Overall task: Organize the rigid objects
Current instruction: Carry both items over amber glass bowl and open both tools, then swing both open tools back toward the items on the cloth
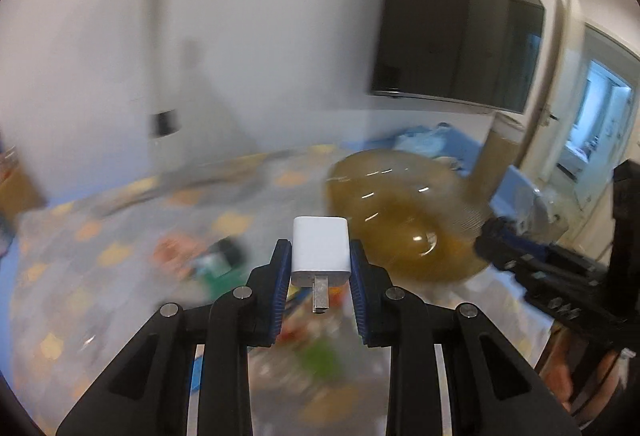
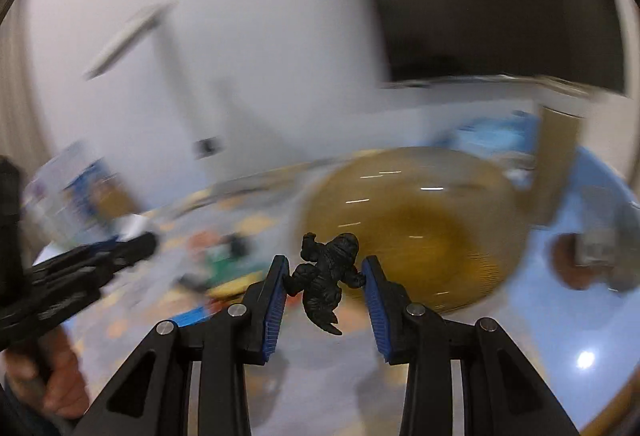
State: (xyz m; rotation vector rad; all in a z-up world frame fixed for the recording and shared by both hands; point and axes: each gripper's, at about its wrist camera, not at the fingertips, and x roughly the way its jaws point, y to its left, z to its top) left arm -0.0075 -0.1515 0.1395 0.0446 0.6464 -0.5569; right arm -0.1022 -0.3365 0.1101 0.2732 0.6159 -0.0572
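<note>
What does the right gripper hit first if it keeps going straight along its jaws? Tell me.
Most likely the amber bowl: it lies just ahead of the right gripper, which is shut on the black figurine. The picture is blurred, so depth is uncertain.

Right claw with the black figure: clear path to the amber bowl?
Probably yes. The right claw holds the black figure and the amber bowl lies ahead, nothing between.
</note>
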